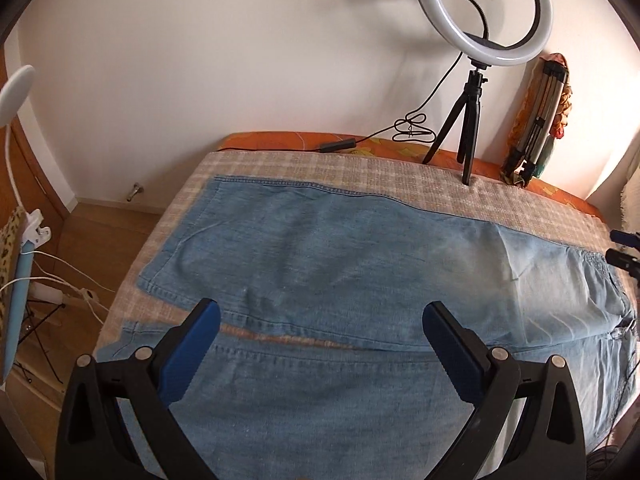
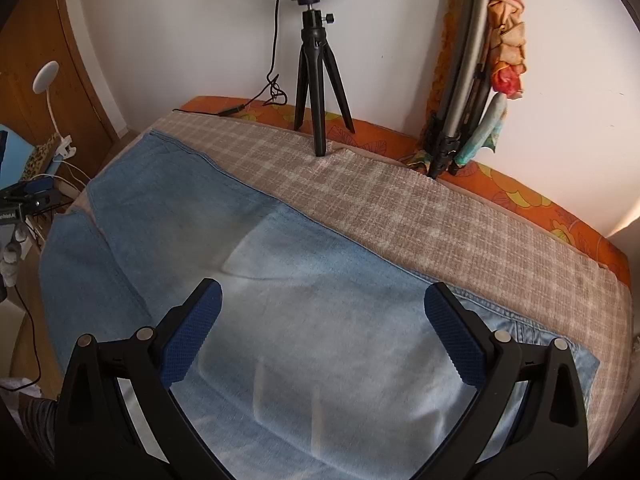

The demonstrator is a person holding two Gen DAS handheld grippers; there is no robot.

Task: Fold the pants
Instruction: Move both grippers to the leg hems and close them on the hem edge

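Observation:
Light blue denim pants (image 1: 328, 264) lie spread flat on a beige plaid cover, legs running to the left, waist to the right. The two legs lie side by side with a thin gap between them. My left gripper (image 1: 320, 320) hovers open over the inner edges of the legs, nothing between its fingers. In the right wrist view the pants (image 2: 280, 280) show their faded seat and waist end, and my right gripper (image 2: 322, 300) hangs open above that pale area. The right gripper's tips (image 1: 624, 250) also show at the right edge of the left wrist view.
A ring light on a black mini tripod (image 1: 468, 136) stands at the bed's far edge, its cable (image 1: 412, 128) trailing left. A folded silver tripod (image 2: 460, 92) leans on the wall by patterned cloth. A clip lamp (image 1: 18, 92) and cables sit left of the bed, over wooden floor.

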